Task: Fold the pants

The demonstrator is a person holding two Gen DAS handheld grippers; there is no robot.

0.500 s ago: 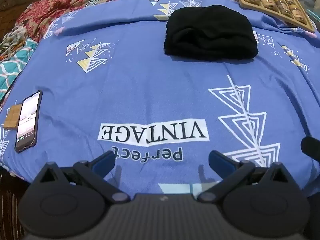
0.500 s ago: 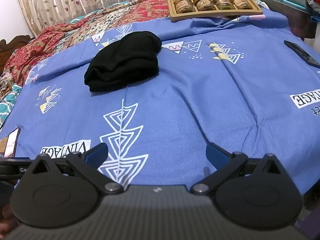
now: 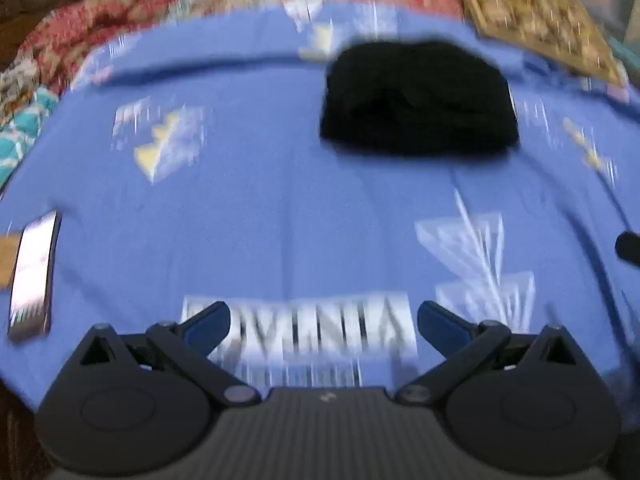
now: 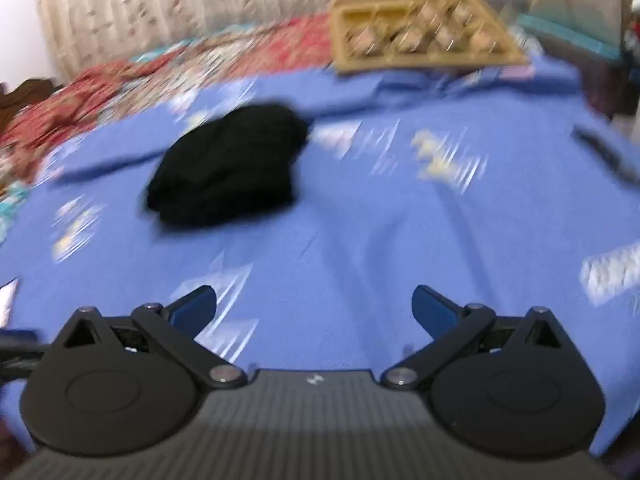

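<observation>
Black pants (image 3: 416, 100) lie in a folded bundle on the blue printed bedsheet (image 3: 260, 208), far from both grippers. The right wrist view shows the same pants (image 4: 228, 168) to the upper left. My left gripper (image 3: 323, 322) stands wide open over the sheet's near edge, nothing between its blue-tipped fingers (image 3: 208, 320). Over the sheet's near part my right gripper (image 4: 314, 310) is also wide open and empty. Both views are smeared by motion blur.
A phone (image 3: 34, 276) lies at the sheet's left edge. A tan tray (image 4: 420, 30) with several jars sits at the back. A dark remote (image 4: 604, 154) rests at the right. A red patterned blanket (image 3: 132, 28) and curtains (image 4: 180, 4) lie behind.
Both views have gone blurry as the grippers move. The bedsheet has slid down in each picture, so the views have tilted up a little. The pants stay put.
</observation>
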